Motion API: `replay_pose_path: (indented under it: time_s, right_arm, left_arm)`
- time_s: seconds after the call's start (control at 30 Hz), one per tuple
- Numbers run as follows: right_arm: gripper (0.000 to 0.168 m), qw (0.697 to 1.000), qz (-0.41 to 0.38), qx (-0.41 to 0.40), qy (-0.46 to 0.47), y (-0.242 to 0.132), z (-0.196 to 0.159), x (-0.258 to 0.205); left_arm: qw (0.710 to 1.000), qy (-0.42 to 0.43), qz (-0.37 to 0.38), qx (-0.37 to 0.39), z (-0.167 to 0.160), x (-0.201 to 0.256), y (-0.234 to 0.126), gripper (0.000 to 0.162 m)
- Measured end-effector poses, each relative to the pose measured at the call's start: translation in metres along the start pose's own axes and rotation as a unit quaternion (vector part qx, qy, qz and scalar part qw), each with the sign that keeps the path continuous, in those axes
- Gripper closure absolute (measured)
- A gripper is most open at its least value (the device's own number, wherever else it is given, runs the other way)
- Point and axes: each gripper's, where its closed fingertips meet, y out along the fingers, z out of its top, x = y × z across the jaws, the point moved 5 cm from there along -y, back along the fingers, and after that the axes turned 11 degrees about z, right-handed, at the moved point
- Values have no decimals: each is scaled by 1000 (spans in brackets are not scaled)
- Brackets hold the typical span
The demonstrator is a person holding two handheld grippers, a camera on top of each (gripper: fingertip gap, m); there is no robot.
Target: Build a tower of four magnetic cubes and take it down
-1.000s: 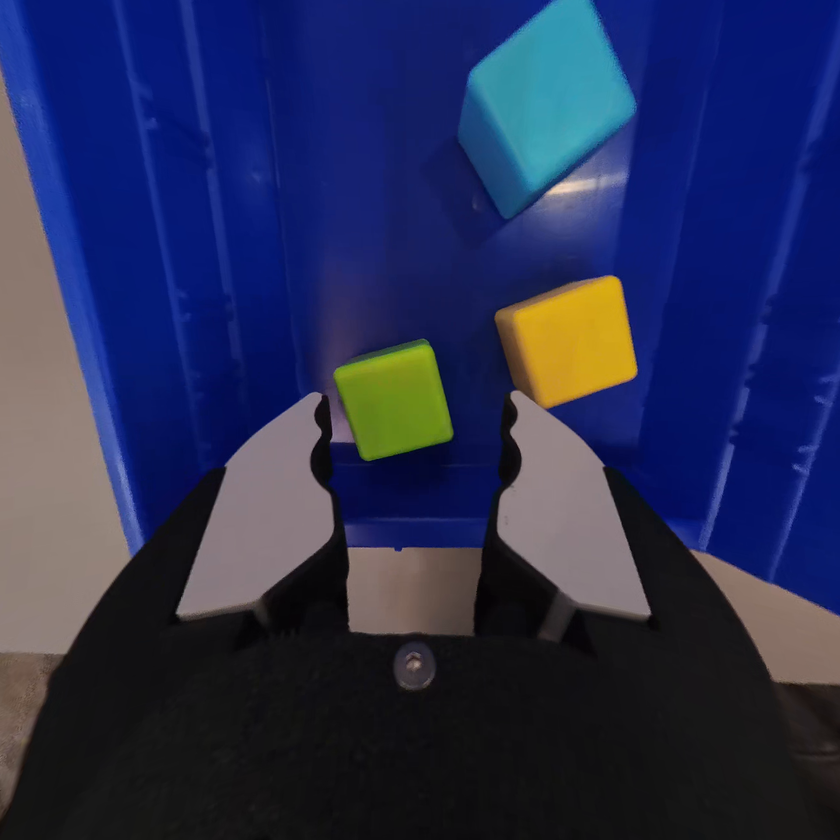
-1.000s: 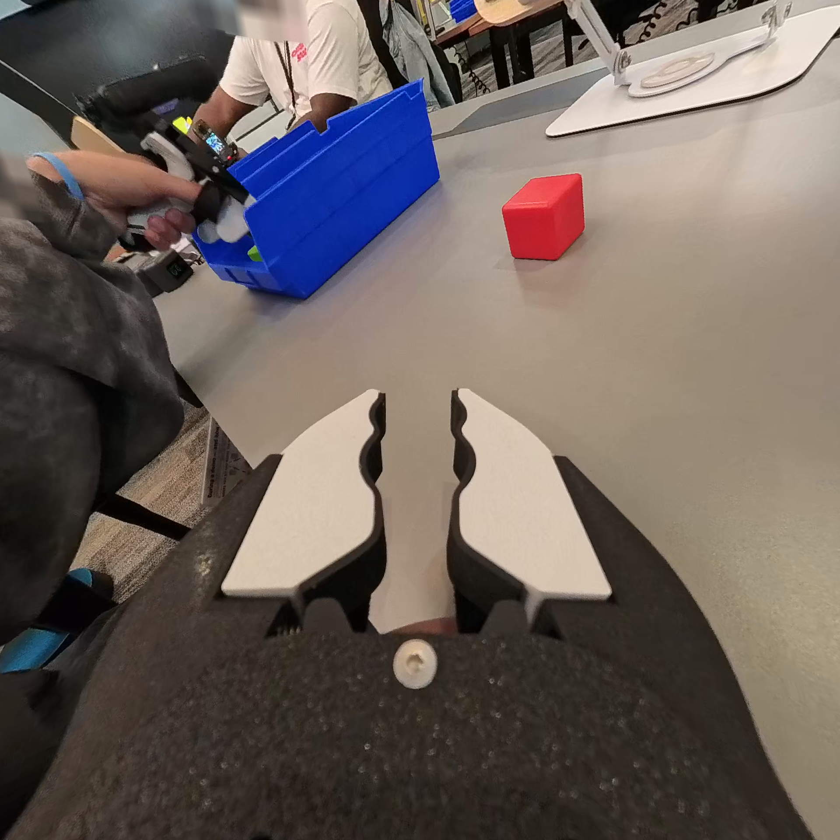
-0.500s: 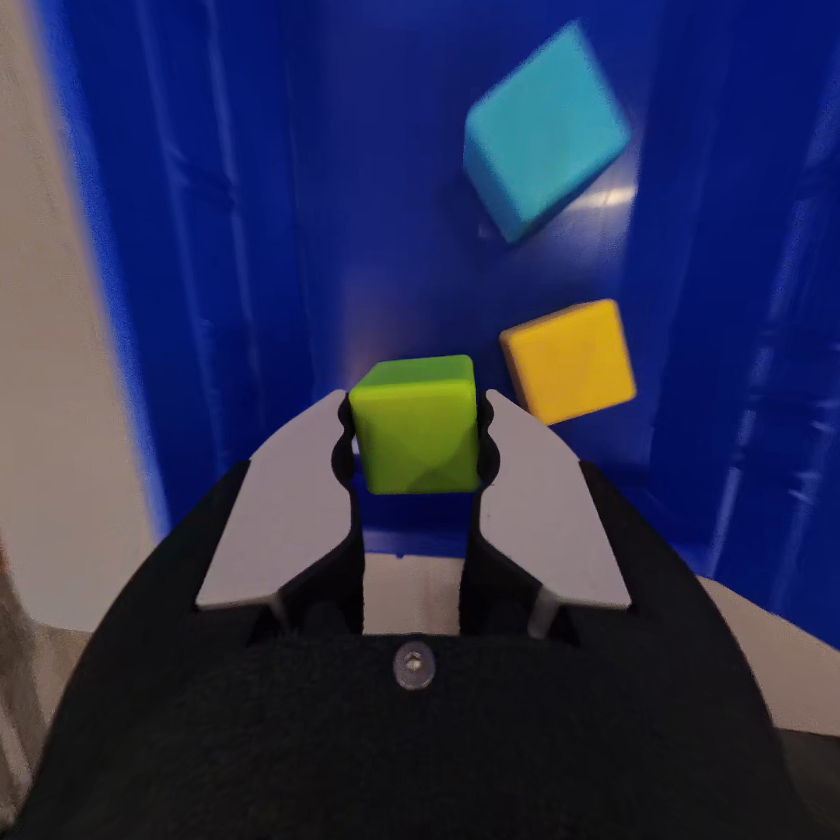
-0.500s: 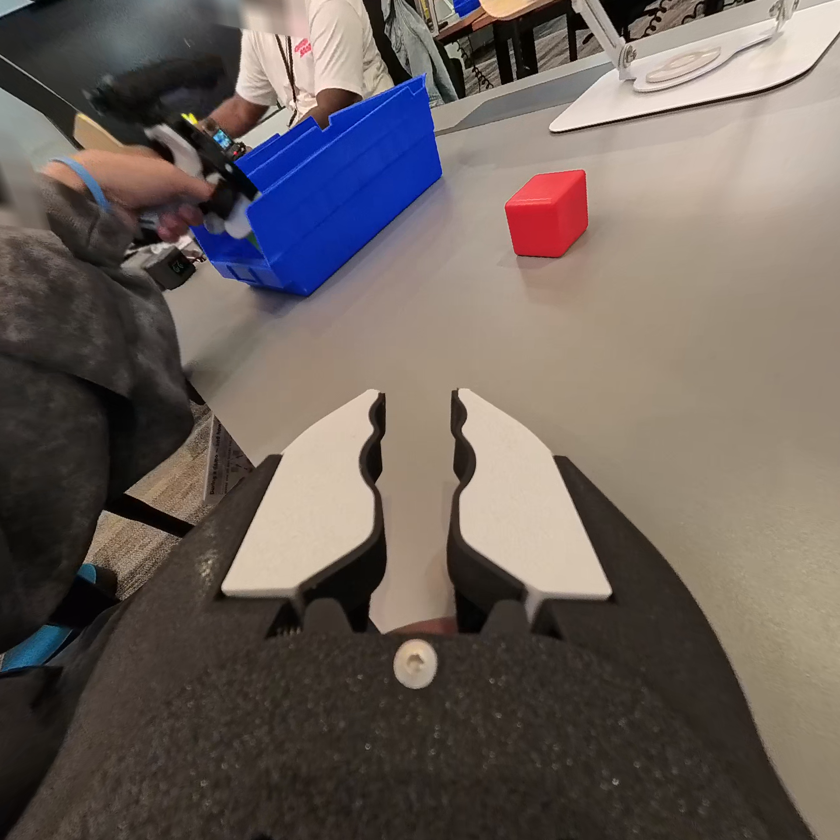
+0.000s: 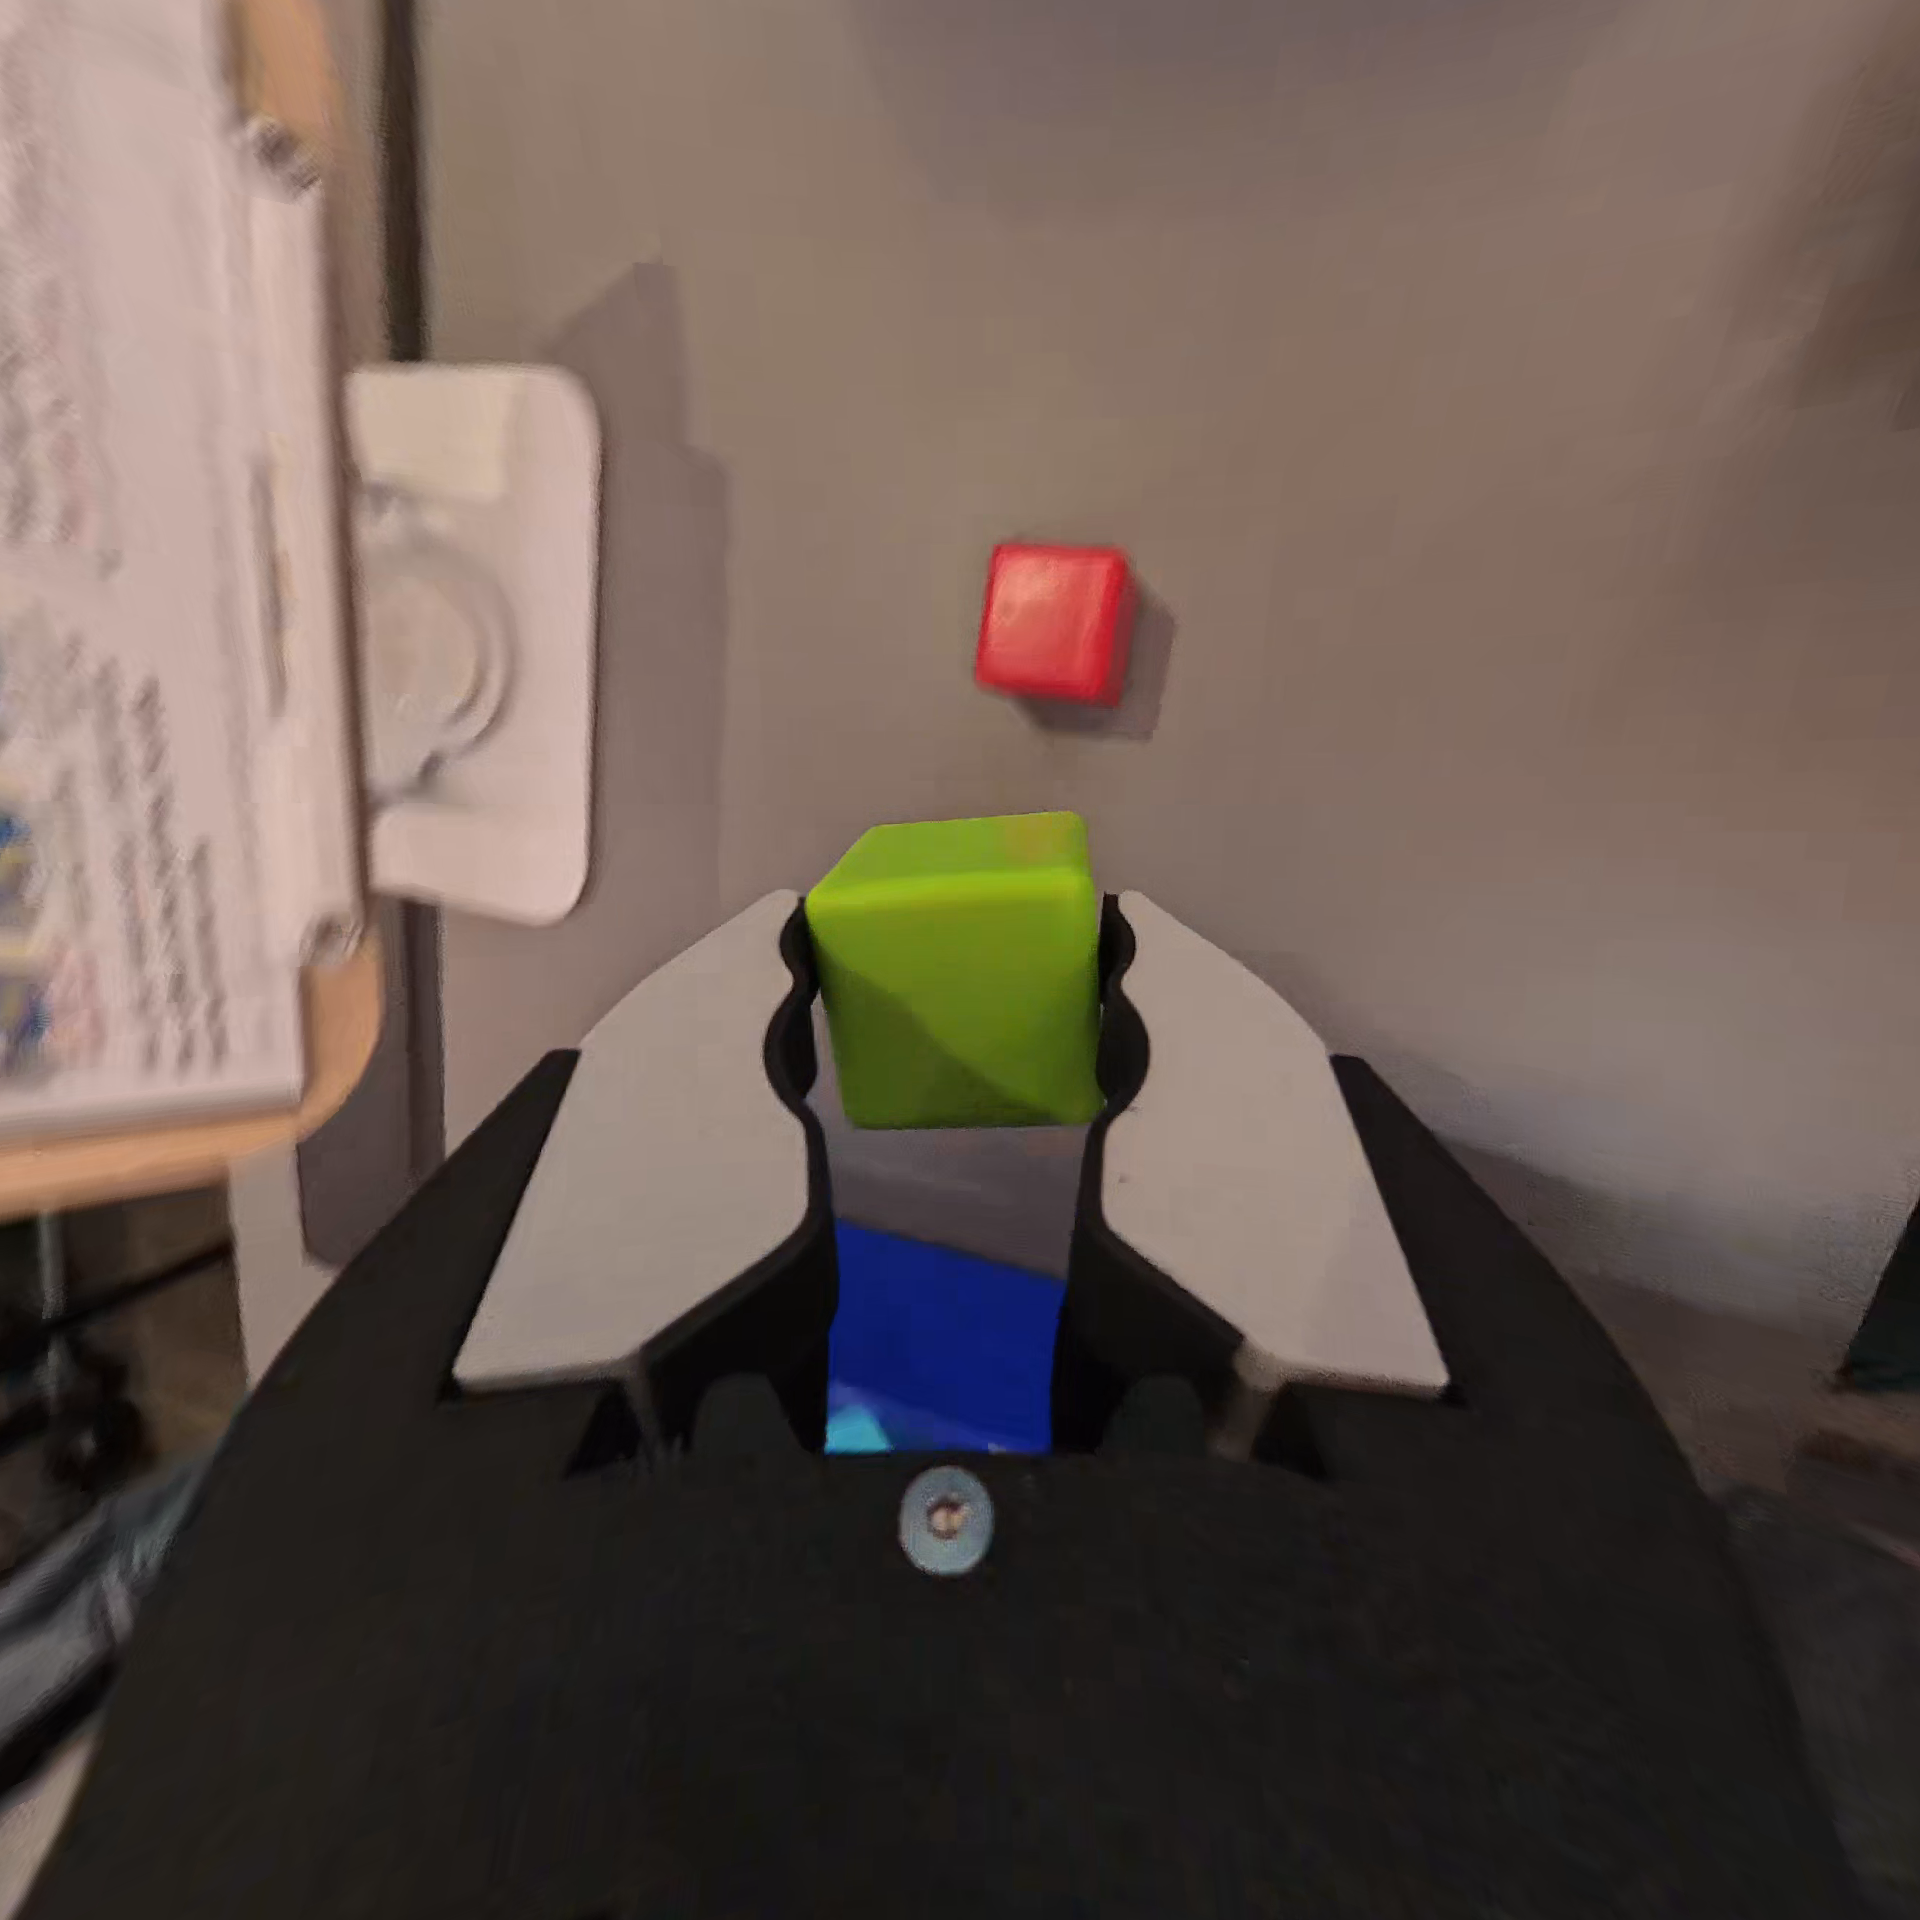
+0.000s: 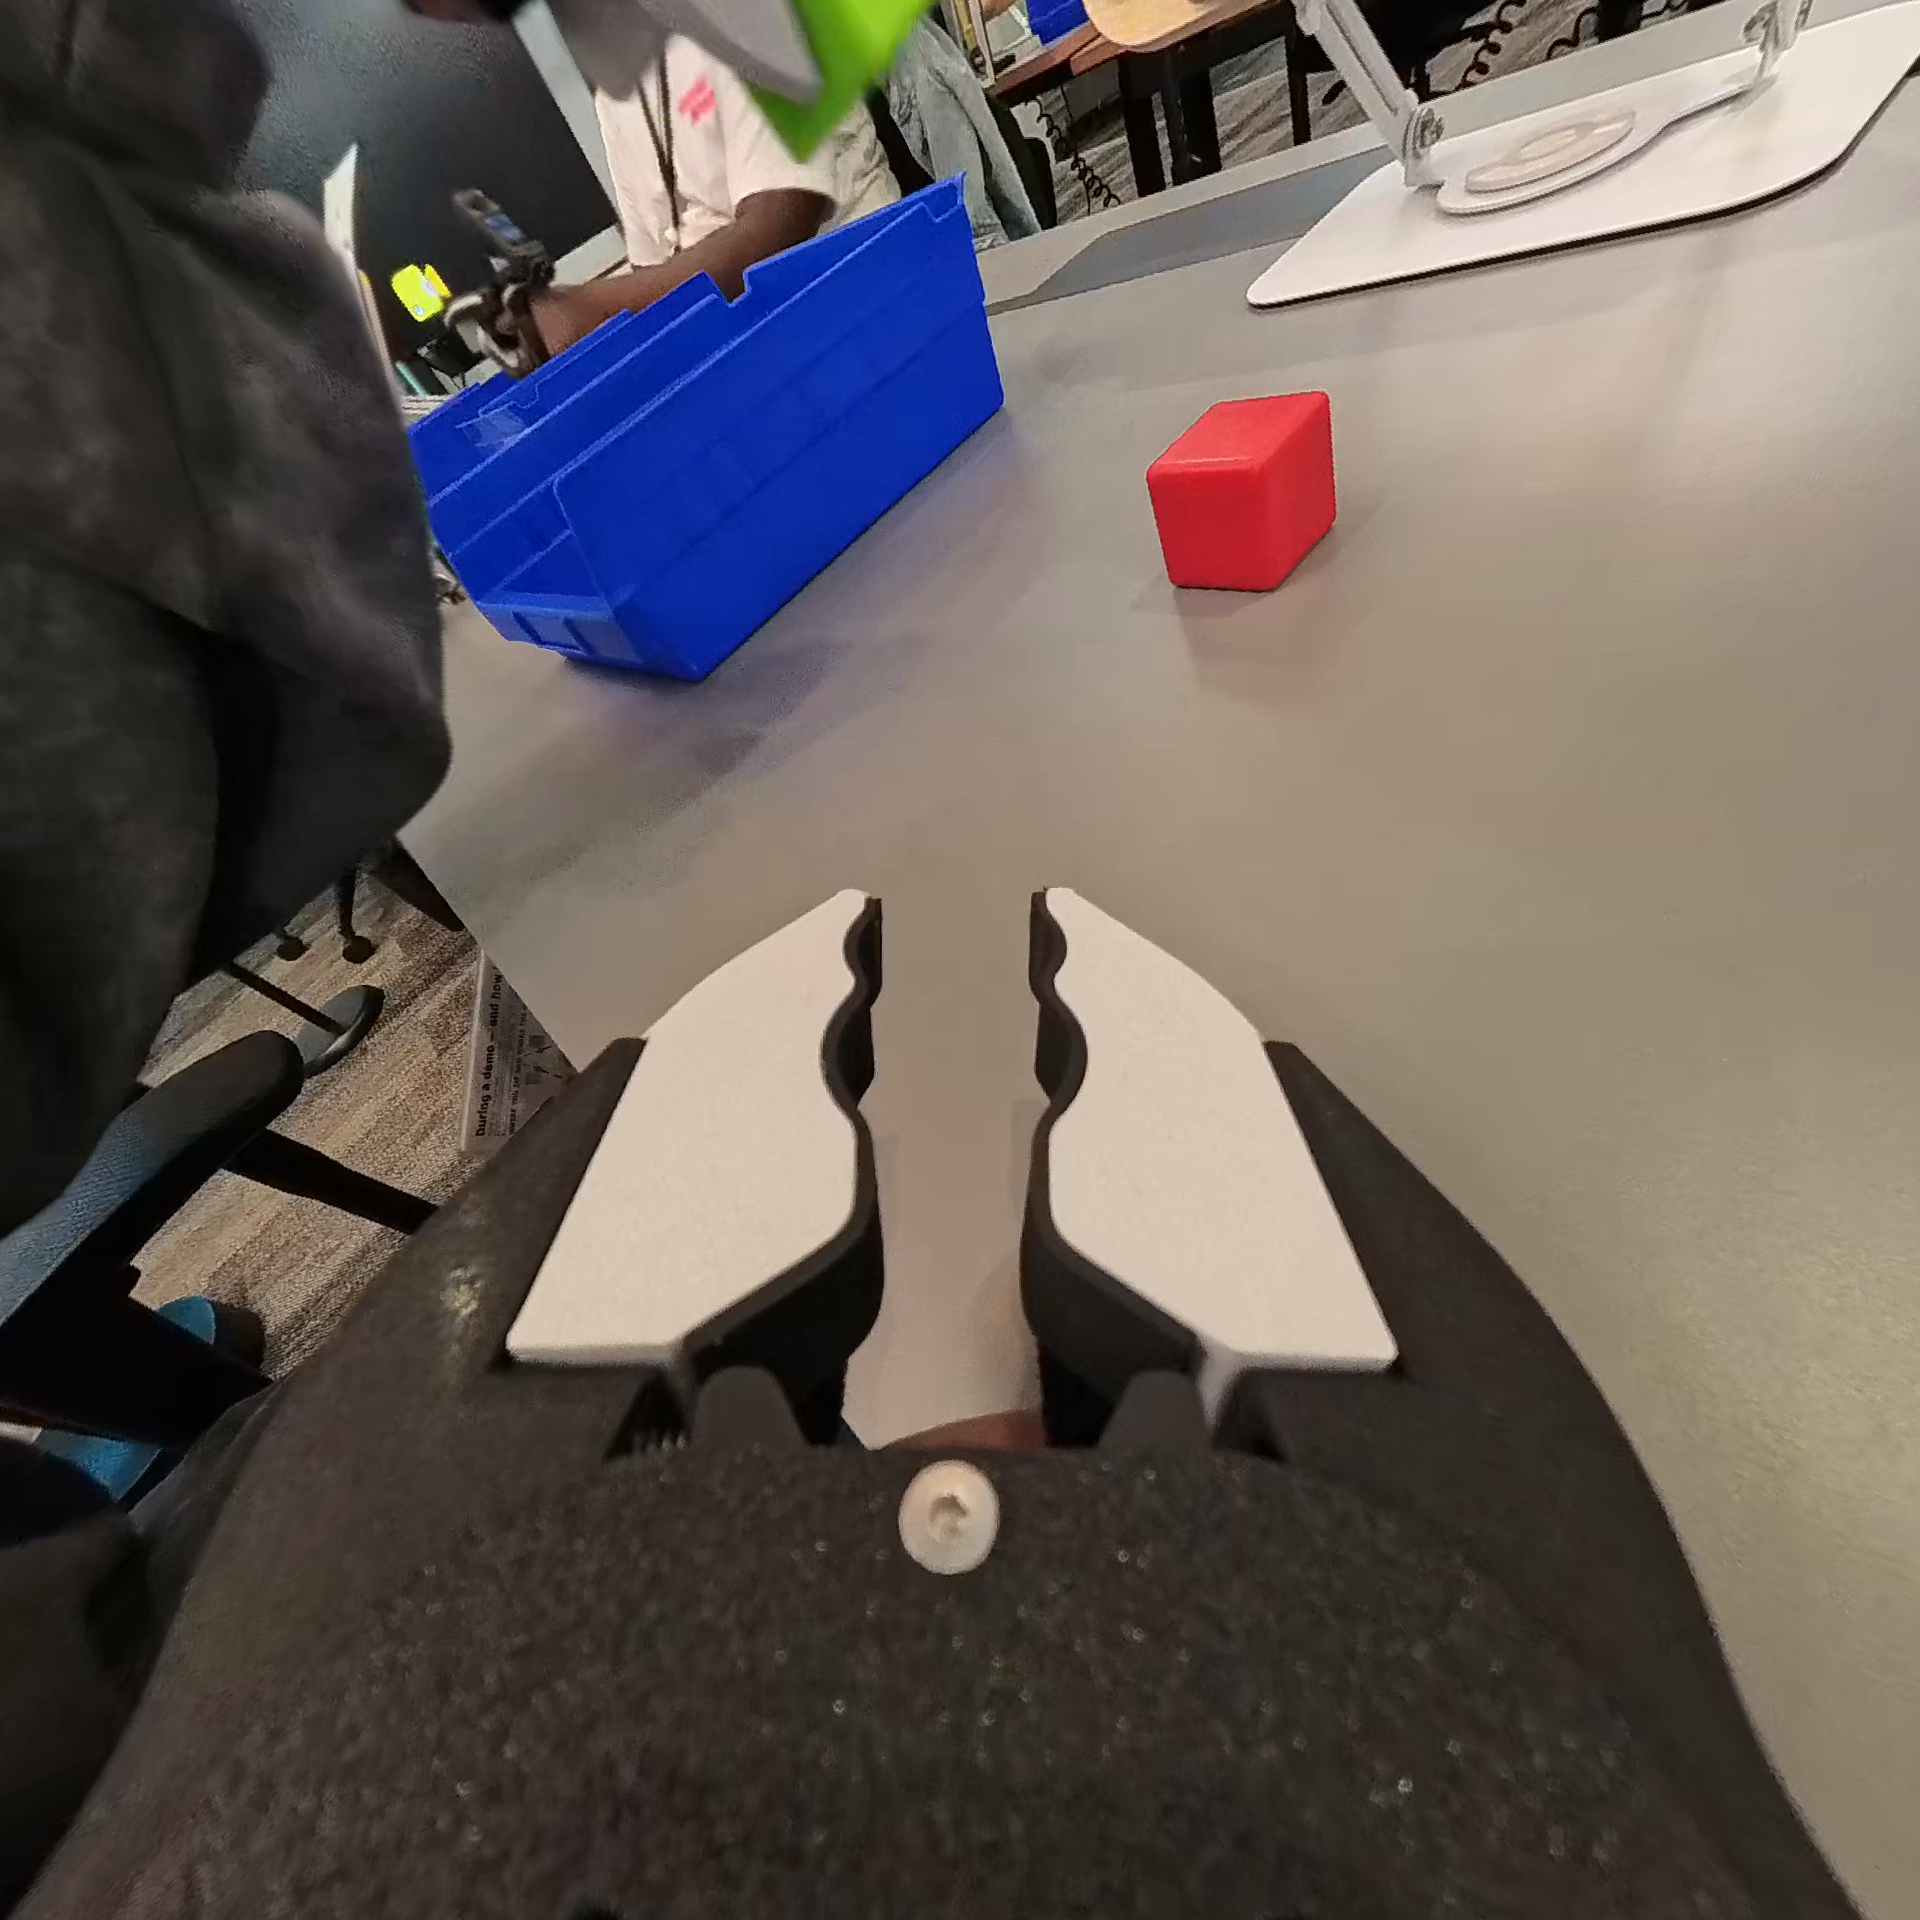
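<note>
Your left gripper [image 5: 954, 997] is pinching the green cube [image 5: 951, 971] between its fingertips, both pads pressed flat on the cube's sides, and it is lifted clear of the table [image 5: 1455, 520]. The cube sits a little tilted in the grip. Through the gap behind the cube you can see a strip of the blue bin [image 5: 940, 1340] below, with a sliver of light blue at its lower left corner; what that sliver belongs to cannot be told. Beyond the green cube, the red cube [image 5: 1051, 623] rests alone on the grey table, apart from everything else. To its left lies a white stand base [image 5: 488, 644], and left of that a clipboard with a sheet of paper [image 5: 135, 623], blurred.

Your right gripper [image 6: 956, 914] is held low over the near table edge, fingers parted by a narrow gap with nothing between them. Farther on, the bin [image 6: 727, 457] stands to the left on the table and the red cube [image 6: 1242, 488] to the right, well apart from it. Your grey sleeve [image 6: 177, 520] fills the left side, and the green cube [image 6: 831, 62] shows at the top edge, high above the bin. Behind the bin a person in a white shirt [image 6: 717, 135] sits; at the far right the white stand base [image 6: 1558, 197] lies on the table.
</note>
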Motion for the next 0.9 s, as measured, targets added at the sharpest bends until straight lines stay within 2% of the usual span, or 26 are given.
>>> replay_pose_path:
  time_s: [0.13, 0.3, 0.9]
  right_arm:
    - [142, 1000, -1, 0, -3, 0, 0, 0]
    - [143, 1000, -2, 3, -5, -1, 0, -1]
    - [143, 1000, 1, 4, -6, -1, 0, -1]
  left_arm:
    - [996, 46, -80, -20, 33, 10, 63, 111]
    - [988, 81, -113, -70, 40, 19, 109, 111]
    - [982, 108, -152, -39, 43, 37, 129, 111]
